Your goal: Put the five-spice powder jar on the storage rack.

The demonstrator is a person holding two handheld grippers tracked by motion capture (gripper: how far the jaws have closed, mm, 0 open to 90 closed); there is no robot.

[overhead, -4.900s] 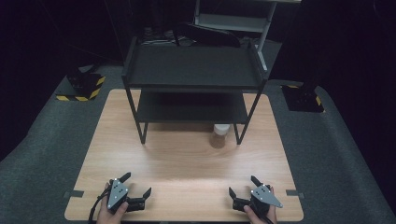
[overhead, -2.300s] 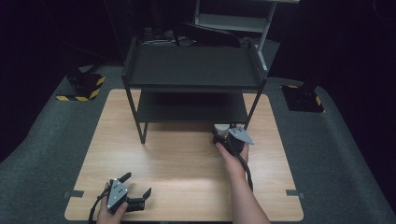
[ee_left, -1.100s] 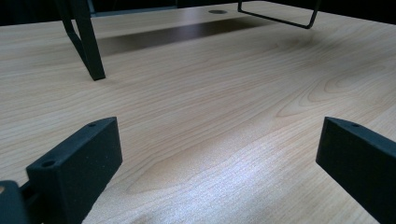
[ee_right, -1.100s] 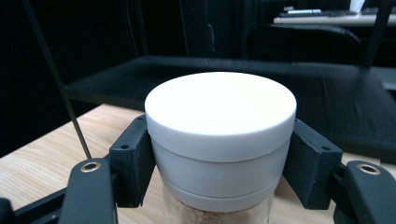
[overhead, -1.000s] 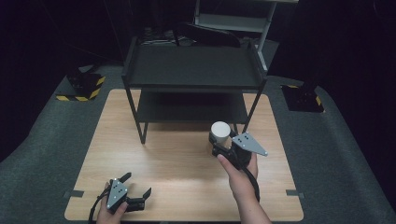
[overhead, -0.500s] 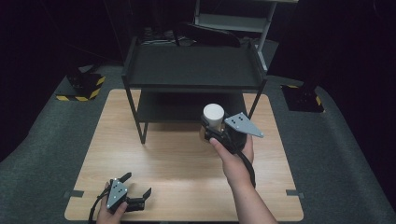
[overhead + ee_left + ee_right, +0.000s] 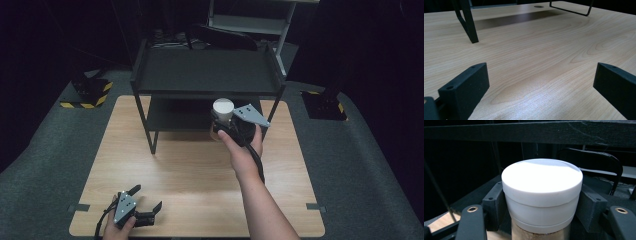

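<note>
From the high view we see the right gripper (image 7: 226, 121) holding a white-lidded jar (image 7: 223, 108) in the air, before the black two-tier shelf (image 7: 205, 75); the left gripper (image 7: 137, 205) rests at the wooden table's (image 7: 190, 175) near left corner. The left gripper view shows jaws spread wide (bare wood between). In the right gripper view, jaws clamp the jar (image 7: 541, 195) on both sides.

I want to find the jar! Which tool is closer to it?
Right. The right tool grips the white-lidded jar before the shelf; the left tool rests open at the table's near edge.
</note>
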